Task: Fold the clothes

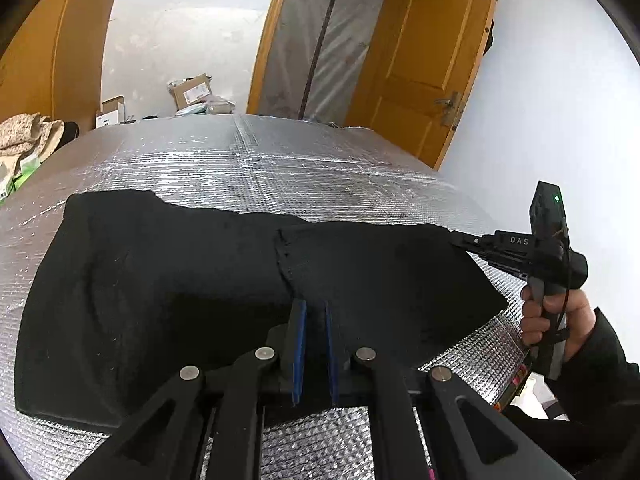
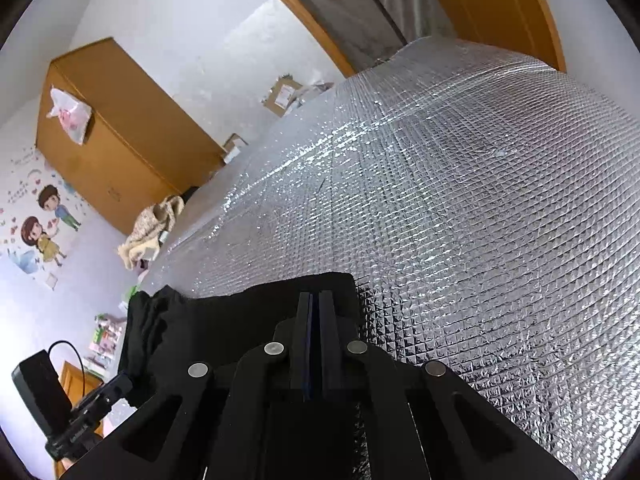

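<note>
Both grippers' fingers (image 1: 298,332) pinch the black garment's (image 1: 180,272) near edge.

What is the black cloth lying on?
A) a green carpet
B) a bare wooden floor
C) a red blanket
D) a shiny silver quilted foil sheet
D: the black cloth is spread over a shiny silver quilted foil sheet, which shows all around its edges in both wrist views.

Black garment (image 1: 192,280) on silver quilted-grid foil sheet (image 1: 280,160); orange-brown door (image 1: 424,72).
</note>
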